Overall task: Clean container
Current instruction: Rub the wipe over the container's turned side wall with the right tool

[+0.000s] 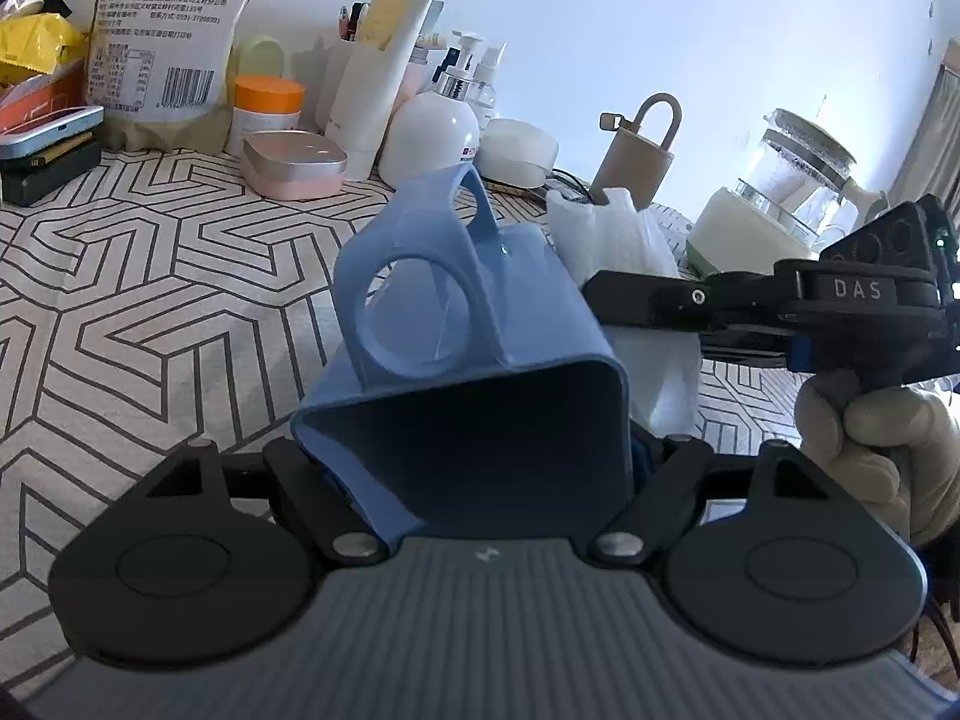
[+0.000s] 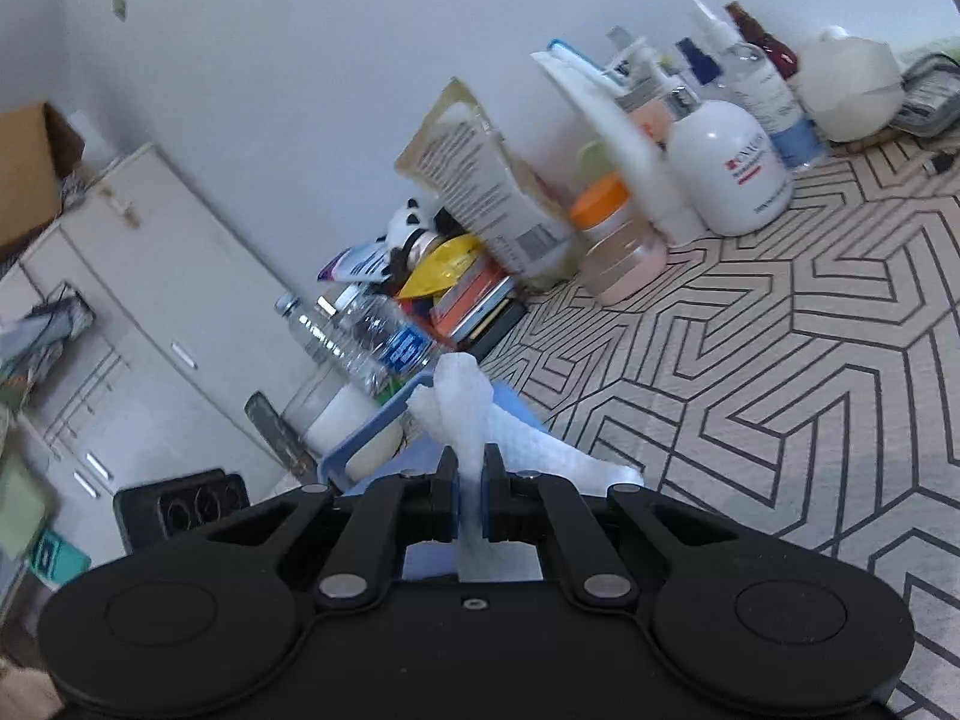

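The blue, soft-looking plastic container [image 1: 480, 372] with round handle holes sits clamped in the left gripper [image 1: 480, 480], tipped on its side above the patterned tablecloth [image 1: 150, 300], its open mouth turned toward the lens — the wall looks buckled where the fingers squeeze it. The right gripper [image 2: 468, 492] has its fingers drawn narrow, pinching a white crinkled wipe [image 2: 480, 420], and in the left view that wipe [image 1: 624, 276] hangs just beside the container's far wall. Here's the worry: the container's walls look thin and flexible, so a hard scrub could fold it or twist it out of the clamp. The wipe is limp and quilted, held only by a thin pinched fold, so it could well slip free on a firm drag. And look behind — a white pump bottle [image 1: 429, 132], an orange-lidded jar [image 1: 267, 102] and a pink tin with a metal lid [image 1: 294, 165] crowd the back edge, so a wide swing might topple something
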`<state>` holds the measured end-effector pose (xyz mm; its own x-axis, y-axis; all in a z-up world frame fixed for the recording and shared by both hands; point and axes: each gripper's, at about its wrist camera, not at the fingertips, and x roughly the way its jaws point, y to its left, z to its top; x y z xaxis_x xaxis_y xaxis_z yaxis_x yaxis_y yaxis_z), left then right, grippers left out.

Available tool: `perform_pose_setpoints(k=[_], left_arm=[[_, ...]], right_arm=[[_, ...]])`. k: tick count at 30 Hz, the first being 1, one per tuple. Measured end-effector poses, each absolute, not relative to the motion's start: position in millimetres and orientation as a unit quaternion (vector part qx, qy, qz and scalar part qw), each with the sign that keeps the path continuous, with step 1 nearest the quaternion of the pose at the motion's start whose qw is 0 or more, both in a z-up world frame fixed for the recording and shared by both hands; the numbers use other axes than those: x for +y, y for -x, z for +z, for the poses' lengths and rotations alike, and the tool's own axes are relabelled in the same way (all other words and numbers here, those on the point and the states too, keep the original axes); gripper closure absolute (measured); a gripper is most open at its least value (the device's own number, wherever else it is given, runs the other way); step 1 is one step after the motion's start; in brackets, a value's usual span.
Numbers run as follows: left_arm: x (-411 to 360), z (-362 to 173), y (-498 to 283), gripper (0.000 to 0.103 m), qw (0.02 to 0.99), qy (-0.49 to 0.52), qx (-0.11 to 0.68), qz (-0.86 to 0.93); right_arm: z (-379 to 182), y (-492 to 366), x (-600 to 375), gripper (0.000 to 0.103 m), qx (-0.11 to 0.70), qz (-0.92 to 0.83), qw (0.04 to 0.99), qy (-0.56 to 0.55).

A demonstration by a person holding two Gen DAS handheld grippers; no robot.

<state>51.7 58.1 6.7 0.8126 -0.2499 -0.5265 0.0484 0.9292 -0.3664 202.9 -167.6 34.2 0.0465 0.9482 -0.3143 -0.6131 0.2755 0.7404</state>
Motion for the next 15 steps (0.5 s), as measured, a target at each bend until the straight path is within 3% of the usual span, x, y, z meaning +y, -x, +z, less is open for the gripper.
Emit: perform_pose_setpoints(k=[8, 12, 15], left_arm=[[60, 8, -51, 0.024, 0.936, 0.168, 0.298, -0.083], [60, 8, -53, 0.023, 0.936, 0.169, 0.296, -0.083], [61, 7, -52, 0.024, 0.937, 0.171, 0.294, -0.078]], right_arm=[[37, -201, -170, 0.097, 0.392, 0.543, 0.720, -0.181], [39, -197, -165, 0.085, 0.384, 0.548, 0.724, -0.167], [43, -188, -154, 0.086, 0.373, 0.554, 0.730, -0.143]])
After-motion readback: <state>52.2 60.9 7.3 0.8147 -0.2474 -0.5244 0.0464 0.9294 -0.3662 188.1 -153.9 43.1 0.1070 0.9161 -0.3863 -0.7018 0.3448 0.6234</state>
